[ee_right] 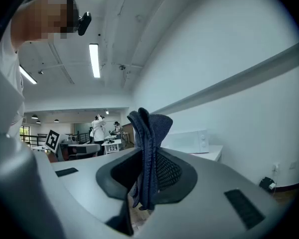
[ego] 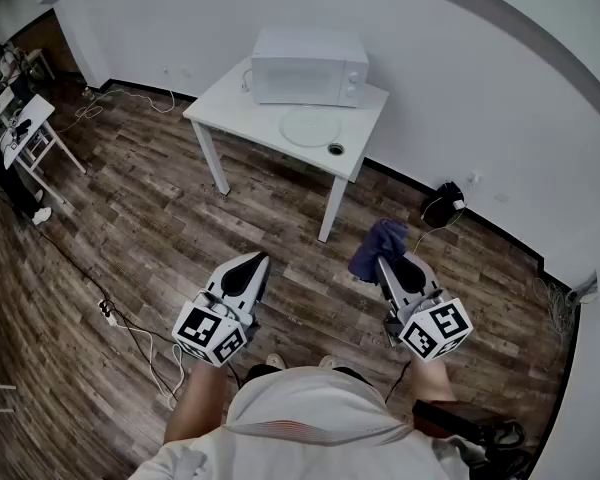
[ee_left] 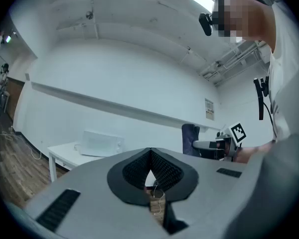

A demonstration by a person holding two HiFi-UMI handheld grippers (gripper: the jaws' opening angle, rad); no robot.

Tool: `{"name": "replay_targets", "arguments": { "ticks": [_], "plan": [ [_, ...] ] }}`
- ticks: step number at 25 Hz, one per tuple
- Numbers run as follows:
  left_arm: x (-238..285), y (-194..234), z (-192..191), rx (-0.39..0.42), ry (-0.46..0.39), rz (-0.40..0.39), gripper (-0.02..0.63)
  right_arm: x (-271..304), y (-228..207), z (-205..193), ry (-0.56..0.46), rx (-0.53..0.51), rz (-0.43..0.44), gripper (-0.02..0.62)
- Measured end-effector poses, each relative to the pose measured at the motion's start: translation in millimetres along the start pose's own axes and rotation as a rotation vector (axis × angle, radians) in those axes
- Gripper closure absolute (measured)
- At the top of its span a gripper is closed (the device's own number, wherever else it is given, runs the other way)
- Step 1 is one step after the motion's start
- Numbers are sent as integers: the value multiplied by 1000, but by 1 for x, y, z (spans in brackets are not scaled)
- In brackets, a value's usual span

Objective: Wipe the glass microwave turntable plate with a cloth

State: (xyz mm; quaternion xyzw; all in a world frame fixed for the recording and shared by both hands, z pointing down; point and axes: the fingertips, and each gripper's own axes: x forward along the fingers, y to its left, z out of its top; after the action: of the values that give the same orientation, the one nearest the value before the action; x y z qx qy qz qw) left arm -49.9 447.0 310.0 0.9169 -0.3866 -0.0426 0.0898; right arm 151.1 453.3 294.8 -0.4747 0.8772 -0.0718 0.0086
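The round glass turntable plate (ego: 311, 127) lies on a white table (ego: 220, 99), in front of a white microwave (ego: 308, 66). Far from the table, my right gripper (ego: 384, 258) is shut on a dark blue cloth (ego: 377, 247), which stands up between the jaws (ee_right: 148, 148). My left gripper (ego: 257, 262) is shut with nothing in it; its jaws meet in the left gripper view (ee_left: 150, 164). The microwave (ee_left: 100, 143) and the table (ee_left: 65, 154) appear ahead on the left, the cloth (ee_left: 190, 136) at the right.
A small dark ring (ego: 336, 149) lies on the table near the plate. A dark bag (ego: 442, 206) sits by the wall at the right. Cables and a power strip (ego: 106, 312) run over the wooden floor at the left. Desks (ego: 25, 128) stand at the far left.
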Motion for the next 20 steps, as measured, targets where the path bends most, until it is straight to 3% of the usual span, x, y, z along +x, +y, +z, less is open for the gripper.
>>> {"name": "replay_targets", "arguments": {
  "ticks": [13, 20],
  "plan": [
    [-46, 70, -15, -41, -3, -8, 597, 48, 59, -29, 47, -6, -25, 529],
    [-38, 82, -22, -56, 18, -24, 597, 62, 54, -35, 69, 11, -38, 529]
  ]
}}
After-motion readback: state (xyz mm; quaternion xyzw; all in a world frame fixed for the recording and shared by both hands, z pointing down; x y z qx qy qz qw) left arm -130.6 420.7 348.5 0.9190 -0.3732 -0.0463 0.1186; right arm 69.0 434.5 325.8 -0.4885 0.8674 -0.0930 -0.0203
